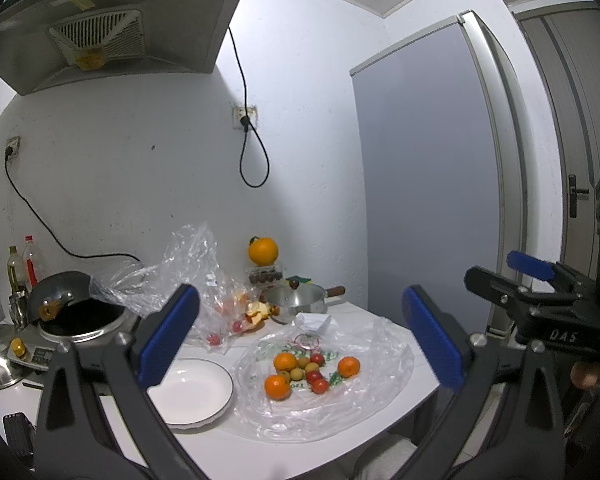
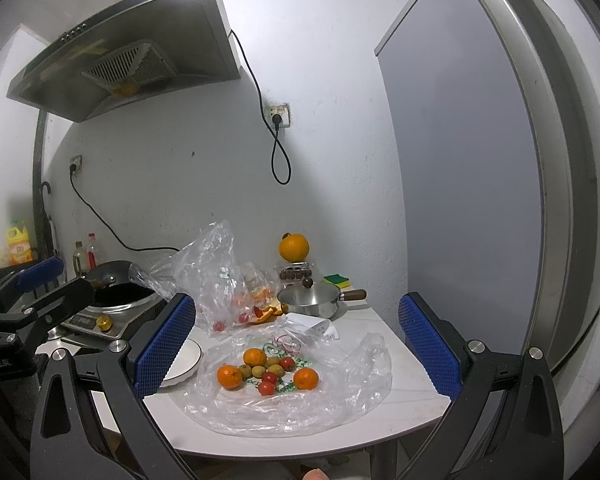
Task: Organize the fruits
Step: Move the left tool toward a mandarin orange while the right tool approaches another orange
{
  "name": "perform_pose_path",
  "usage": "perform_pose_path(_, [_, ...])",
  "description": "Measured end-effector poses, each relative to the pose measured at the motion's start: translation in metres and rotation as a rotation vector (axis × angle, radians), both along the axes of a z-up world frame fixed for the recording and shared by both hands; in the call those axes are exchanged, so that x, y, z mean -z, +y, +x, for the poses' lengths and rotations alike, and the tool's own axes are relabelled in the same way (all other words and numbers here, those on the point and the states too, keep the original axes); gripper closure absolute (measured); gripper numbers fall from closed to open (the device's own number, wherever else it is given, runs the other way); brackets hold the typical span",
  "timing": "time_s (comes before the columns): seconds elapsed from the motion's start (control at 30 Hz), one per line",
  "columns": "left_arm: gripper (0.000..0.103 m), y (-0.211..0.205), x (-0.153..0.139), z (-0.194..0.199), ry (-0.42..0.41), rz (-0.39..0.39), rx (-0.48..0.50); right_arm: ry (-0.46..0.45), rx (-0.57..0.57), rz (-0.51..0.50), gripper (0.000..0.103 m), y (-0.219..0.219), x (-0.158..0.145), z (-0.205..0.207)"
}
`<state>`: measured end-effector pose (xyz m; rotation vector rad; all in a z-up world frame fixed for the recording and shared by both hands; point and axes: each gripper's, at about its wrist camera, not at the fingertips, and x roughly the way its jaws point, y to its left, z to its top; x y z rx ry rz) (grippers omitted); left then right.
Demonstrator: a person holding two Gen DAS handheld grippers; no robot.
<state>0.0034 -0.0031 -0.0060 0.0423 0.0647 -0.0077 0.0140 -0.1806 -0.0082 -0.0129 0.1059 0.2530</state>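
Note:
A small heap of fruit lies on a flattened clear plastic bag (image 1: 364, 396) (image 2: 340, 404): three tangerines (image 1: 278, 387) (image 2: 306, 379), several red cherry tomatoes (image 1: 320, 385) (image 2: 266, 388) and several small tan round fruits (image 1: 312, 367) (image 2: 276, 369). Left of the bag sits an empty white plate (image 1: 192, 394) (image 2: 188, 360). My left gripper (image 1: 300, 340) hangs open above and in front of the plate and bag, holding nothing. My right gripper (image 2: 296, 344) is open too, above the fruit, nothing between its blue pads (image 2: 430, 348). It shows at the right edge of the left wrist view (image 1: 500, 276).
A crumpled clear bag (image 1: 204, 272) (image 2: 220, 272) with tomatoes and peel sits behind the plate. A steel saucepan (image 1: 300, 300) (image 2: 314, 300), a large orange (image 1: 263, 251) (image 2: 294, 247) on a box, a wok (image 1: 80, 316) on a cooker, bottles, a kettle, and a fridge (image 1: 428, 168) surround the white table (image 1: 412, 344).

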Motion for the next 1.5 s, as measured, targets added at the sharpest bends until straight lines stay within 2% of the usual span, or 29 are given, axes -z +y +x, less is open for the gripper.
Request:
perform_pose_path(0.33, [0.001,0.011,0.003,0.014,0.021,0.002,-0.006,0.028,-0.011,-0.011,0.000,0.001,-0.004,0.017])
perform_pose_path(0.67, [0.001,0.020,0.023,0.058,0.121,-0.002,-0.007,0.105,-0.017,-0.022,0.000,-0.003,0.010,0.056])
perform_pose_path(1.0, [0.002,0.028,0.050,0.106,0.229,-0.006,-0.014,0.202,-0.050,-0.059,0.000,0.007,0.032,0.109])
perform_pose_path(1.37, [0.002,0.037,0.089,0.165,0.347,-0.003,-0.035,0.325,-0.086,-0.061,0.000,0.014,0.072,0.172])
perform_pose_path(1.5, [0.010,0.038,0.103,0.182,0.395,0.012,-0.032,0.369,-0.101,-0.063,0.001,0.019,0.087,0.193])
